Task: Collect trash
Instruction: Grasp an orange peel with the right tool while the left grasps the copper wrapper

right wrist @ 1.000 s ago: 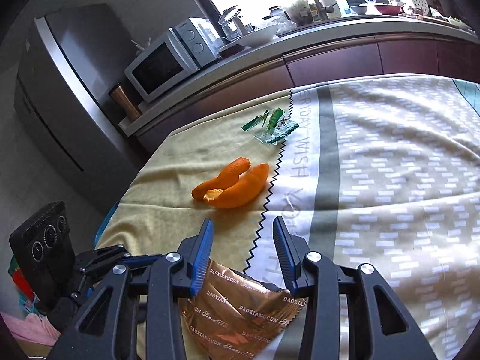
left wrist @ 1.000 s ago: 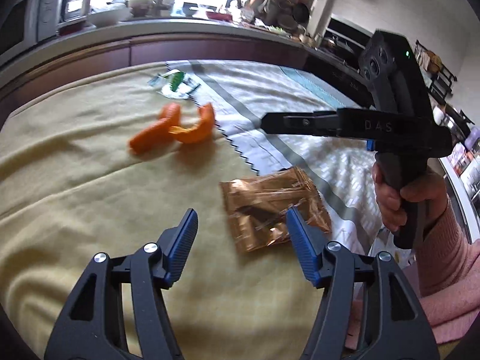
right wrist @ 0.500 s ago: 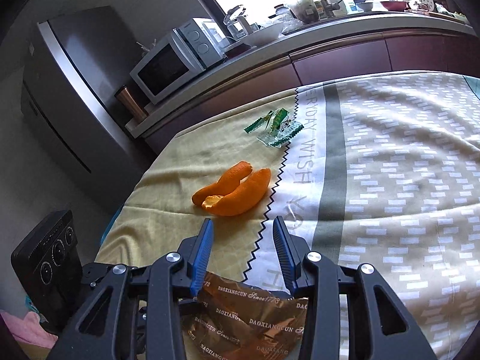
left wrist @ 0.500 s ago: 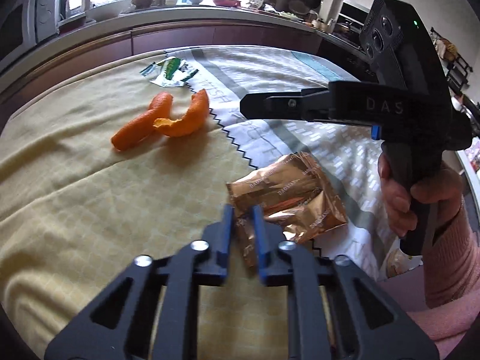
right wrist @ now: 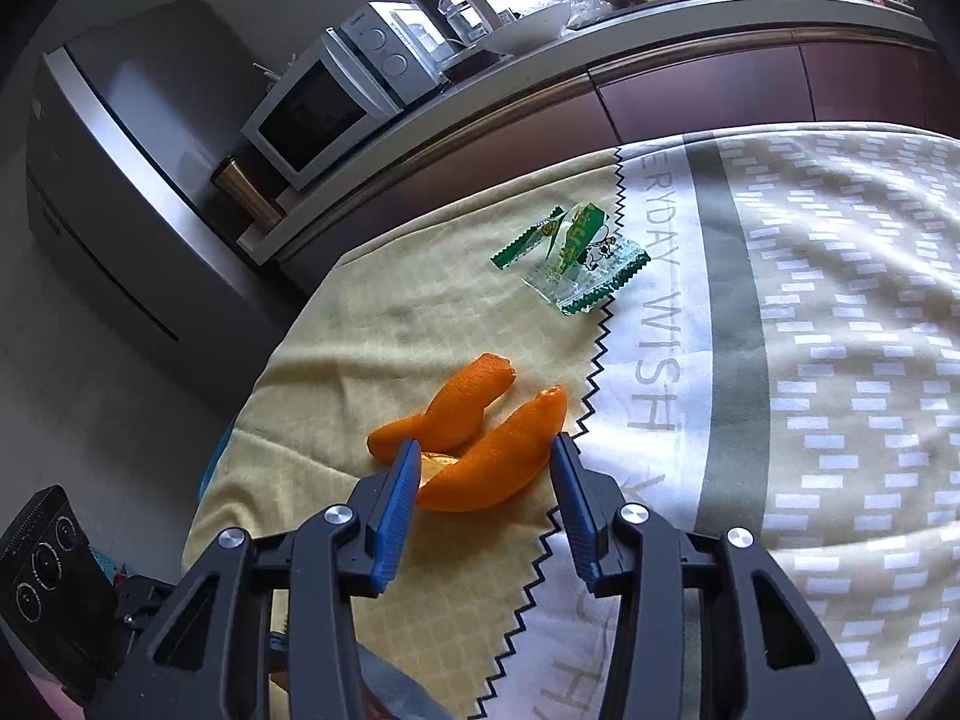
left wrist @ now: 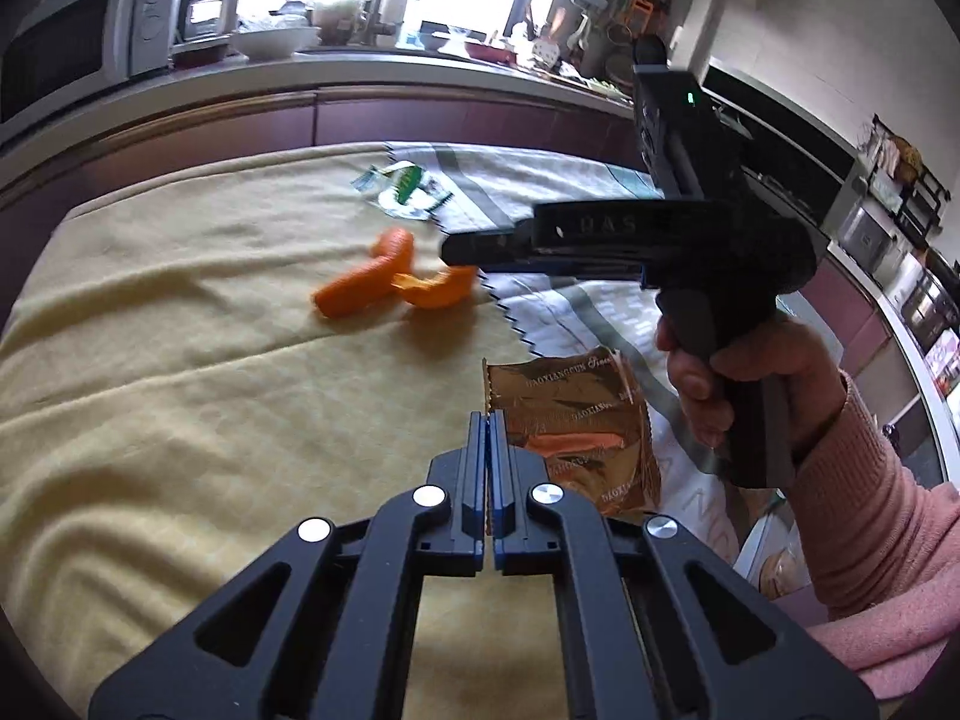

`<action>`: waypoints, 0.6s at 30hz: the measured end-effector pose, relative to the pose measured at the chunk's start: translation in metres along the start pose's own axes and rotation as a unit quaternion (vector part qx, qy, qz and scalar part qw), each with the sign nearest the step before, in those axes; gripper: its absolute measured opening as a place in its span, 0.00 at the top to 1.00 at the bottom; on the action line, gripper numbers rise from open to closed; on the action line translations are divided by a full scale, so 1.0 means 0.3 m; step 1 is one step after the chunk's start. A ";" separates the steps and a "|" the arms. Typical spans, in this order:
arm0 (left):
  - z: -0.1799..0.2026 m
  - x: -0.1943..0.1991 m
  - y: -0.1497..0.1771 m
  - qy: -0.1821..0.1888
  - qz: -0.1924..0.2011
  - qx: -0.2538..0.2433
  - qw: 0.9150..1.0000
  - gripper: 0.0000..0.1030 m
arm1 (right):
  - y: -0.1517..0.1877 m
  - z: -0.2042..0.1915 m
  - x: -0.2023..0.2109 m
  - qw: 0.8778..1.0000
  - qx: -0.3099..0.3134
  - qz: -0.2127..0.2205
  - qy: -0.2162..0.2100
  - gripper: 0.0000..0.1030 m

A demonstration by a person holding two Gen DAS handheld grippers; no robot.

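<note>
One orange peel (right wrist: 480,450) end hides behind right tool (right wrist: 483,474).

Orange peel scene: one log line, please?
left gripper: shut on gold wrapper | right gripper: opening around orange peel | green wrapper: untouched

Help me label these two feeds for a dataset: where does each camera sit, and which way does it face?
Left wrist: on the left gripper, facing down across the tablecloth; jaws pinch the gold wrapper; the right hand shows.
Right wrist: on the right gripper, facing orange peel between its opening jaws, untouched.
Shared: peel, green wrapper, microwave.
</note>
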State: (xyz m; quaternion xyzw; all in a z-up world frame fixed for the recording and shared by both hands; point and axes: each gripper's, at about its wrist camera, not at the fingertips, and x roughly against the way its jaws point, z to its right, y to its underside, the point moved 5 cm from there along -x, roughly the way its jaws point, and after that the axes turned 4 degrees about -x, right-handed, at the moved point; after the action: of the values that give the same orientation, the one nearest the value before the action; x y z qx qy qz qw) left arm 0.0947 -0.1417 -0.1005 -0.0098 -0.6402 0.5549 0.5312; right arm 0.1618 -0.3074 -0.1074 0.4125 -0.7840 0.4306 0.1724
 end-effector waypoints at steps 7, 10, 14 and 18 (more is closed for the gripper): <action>-0.157 0.068 0.032 -0.030 0.009 0.051 0.998 0.98 | 0.019 0.018 -0.003 1.000 -0.012 -0.002 -0.007 0.87; -0.219 0.089 0.050 -0.043 0.013 0.072 0.996 0.98 | 0.028 0.010 0.020 1.000 -0.010 0.007 -0.008 0.90; -0.271 0.099 0.065 -0.051 0.018 0.092 0.994 0.98 | 0.047 -0.019 0.057 0.999 -0.008 0.018 -0.026 0.90; -0.308 0.116 0.082 -0.056 0.022 0.107 0.992 0.98 | 0.070 -0.064 0.075 0.999 -0.001 0.019 -0.040 0.90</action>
State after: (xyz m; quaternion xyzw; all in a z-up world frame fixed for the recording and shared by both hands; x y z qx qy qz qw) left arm 0.1290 -0.0466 -0.1115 0.0640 -0.6059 0.6313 0.4799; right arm 0.1300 -0.2968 -0.0935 0.4139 -0.7986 0.4161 0.1329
